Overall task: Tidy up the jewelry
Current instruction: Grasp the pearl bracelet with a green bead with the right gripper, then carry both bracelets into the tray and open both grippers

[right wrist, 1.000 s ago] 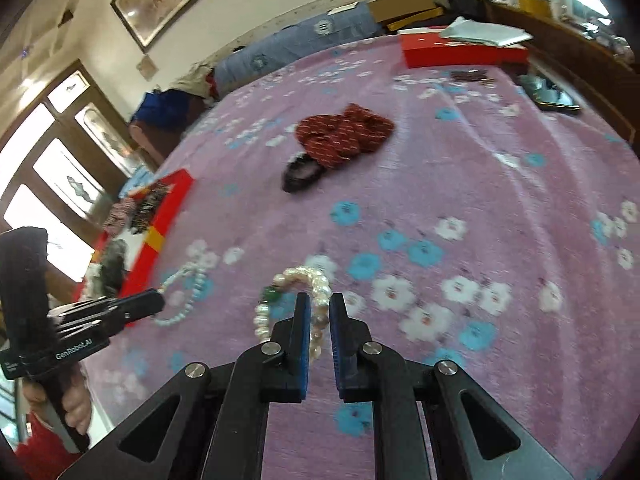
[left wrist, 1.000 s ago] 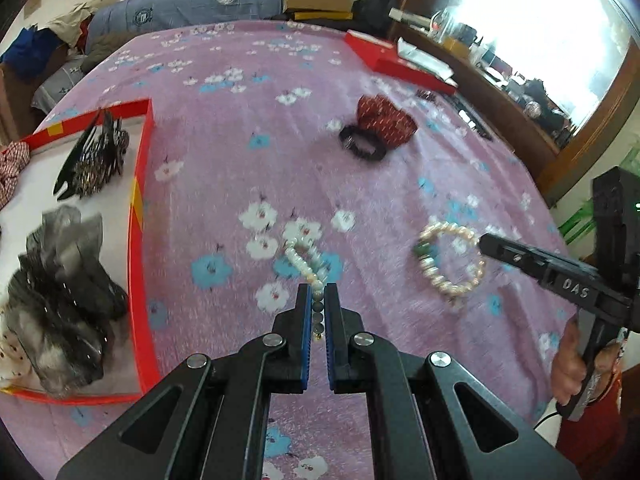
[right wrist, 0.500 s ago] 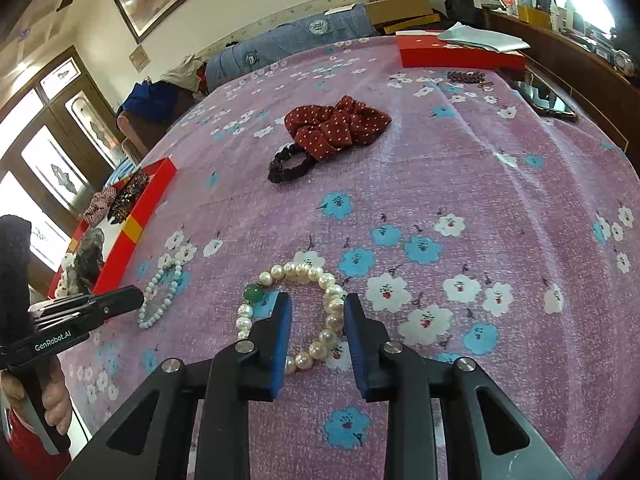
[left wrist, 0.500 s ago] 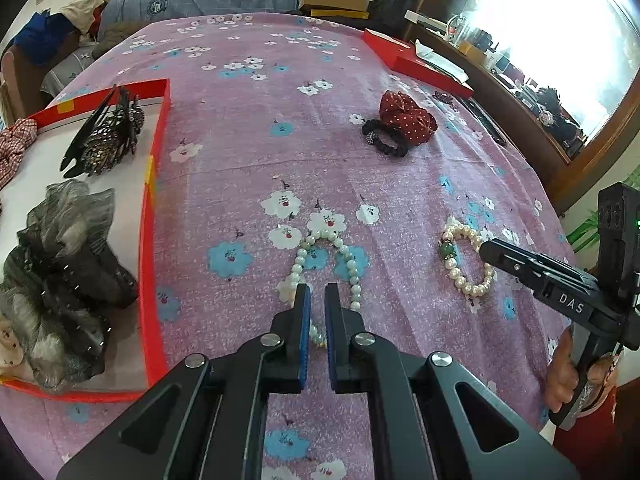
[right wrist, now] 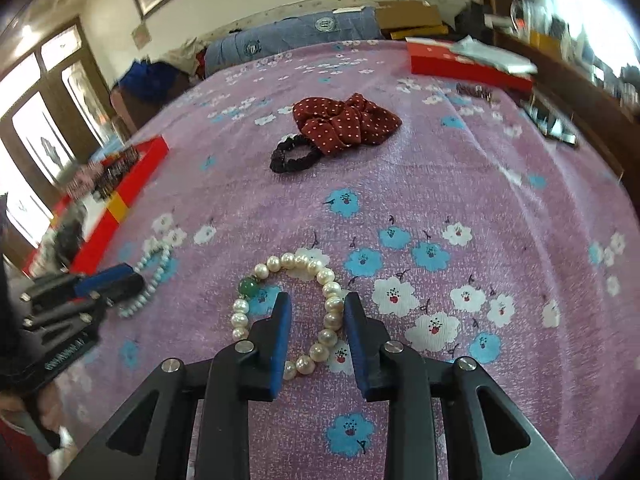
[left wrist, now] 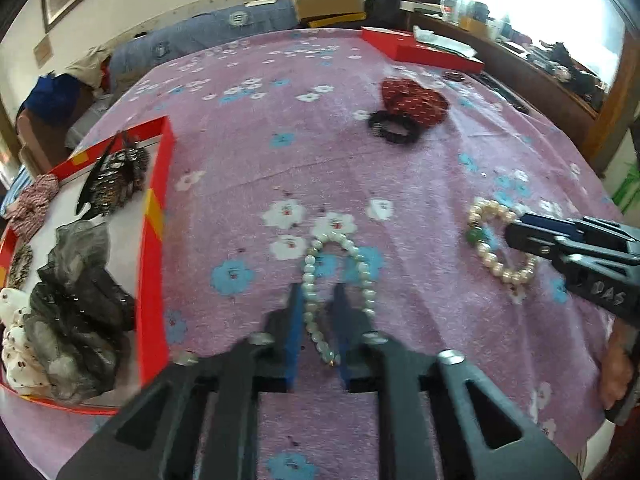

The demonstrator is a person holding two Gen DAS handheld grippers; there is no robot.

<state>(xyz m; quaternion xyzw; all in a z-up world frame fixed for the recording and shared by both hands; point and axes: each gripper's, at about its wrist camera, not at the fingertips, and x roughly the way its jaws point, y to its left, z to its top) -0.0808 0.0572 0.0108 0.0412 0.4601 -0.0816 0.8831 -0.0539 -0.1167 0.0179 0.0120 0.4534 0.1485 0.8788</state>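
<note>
1. Left wrist view: the left gripper [left wrist: 316, 292] sits at lower centre, jaws spread, with one side of the pale bead bracelet [left wrist: 338, 280] lying between the fingers on the purple cloth [left wrist: 320, 160]. The red tray [left wrist: 154, 220] is at the left edge. The right gripper [left wrist: 516, 232] enters from the right, over the pearl bracelet [left wrist: 500, 240].
2. Right wrist view: the right gripper [right wrist: 316, 304] is spread around the right side of the pearl bracelet [right wrist: 292, 304], lower centre. A red scrunchie [right wrist: 344, 122] and black hair tie [right wrist: 294, 156] lie at upper centre.
</note>
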